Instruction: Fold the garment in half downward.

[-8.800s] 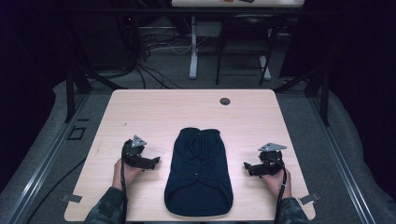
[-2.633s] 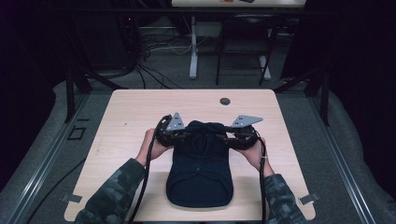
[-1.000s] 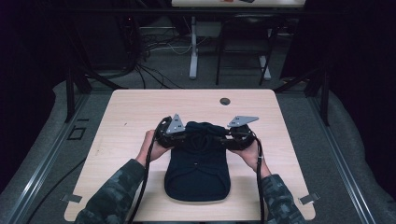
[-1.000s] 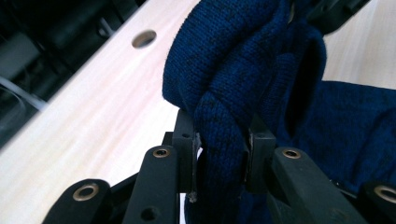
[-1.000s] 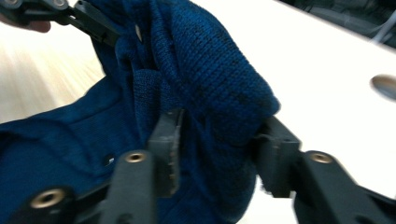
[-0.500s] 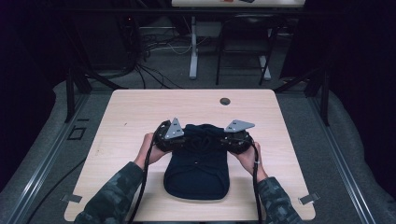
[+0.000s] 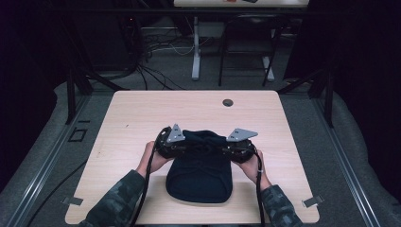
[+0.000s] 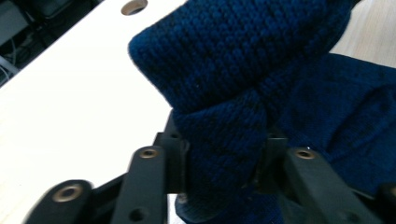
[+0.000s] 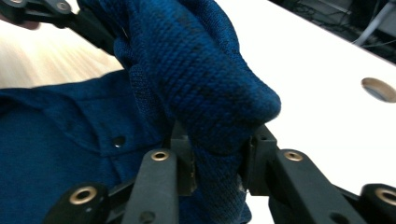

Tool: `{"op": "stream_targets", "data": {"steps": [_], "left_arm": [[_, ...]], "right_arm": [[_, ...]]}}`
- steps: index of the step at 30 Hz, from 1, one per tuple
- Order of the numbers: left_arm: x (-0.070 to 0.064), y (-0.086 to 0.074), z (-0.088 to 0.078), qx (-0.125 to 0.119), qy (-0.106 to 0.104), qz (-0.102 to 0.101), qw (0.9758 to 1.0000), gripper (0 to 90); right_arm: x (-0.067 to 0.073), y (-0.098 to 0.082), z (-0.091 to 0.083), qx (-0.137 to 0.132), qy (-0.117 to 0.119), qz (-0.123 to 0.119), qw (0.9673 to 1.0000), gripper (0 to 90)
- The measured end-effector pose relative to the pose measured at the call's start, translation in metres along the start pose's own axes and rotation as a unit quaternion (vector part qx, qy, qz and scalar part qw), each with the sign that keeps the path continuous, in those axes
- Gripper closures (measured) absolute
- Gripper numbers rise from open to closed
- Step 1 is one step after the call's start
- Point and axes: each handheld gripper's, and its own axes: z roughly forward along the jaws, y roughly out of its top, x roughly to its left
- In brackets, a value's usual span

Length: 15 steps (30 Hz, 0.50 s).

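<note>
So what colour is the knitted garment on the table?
Dark navy blue, a plain knit garment; the left gripper view shows it best.

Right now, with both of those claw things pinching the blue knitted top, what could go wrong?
The left gripper and right gripper each pinch just a bunched fold of the sweater, so the knit could slip out of one, leaving the fold lopsided. Pulling the hands apart might stretch or snag the loose weave. The part resting on the table could drag and crease.

The left gripper (image 8: 219, 161) is pinching a bunched fold of the blue knit (image 8: 243, 60) between its jaws; beyond the jaws, the table (image 8: 70, 93) and its hole (image 8: 133, 6) are showing.
</note>
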Motion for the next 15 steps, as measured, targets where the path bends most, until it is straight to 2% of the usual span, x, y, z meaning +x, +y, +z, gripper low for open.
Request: {"op": "stream_targets", "data": {"steps": [6,12,15], "left_arm": [[-0.003,-0.004,-0.002,-0.009,-0.002,0.003,1.0000,71.5],[-0.008,-0.008,-0.003,-0.011,-0.013,0.004,0.9998,72.2],[-0.011,-0.011,-0.005,-0.009,-0.019,0.004,0.9998,73.1]], "right_arm": [[-0.002,-0.003,-0.006,-0.003,0.040,0.036,0.9986,57.5],[-0.001,-0.006,-0.013,-0.002,0.048,0.045,0.9978,59.5],[0.000,-0.008,-0.015,0.006,0.066,0.048,0.9966,58.1]]}}
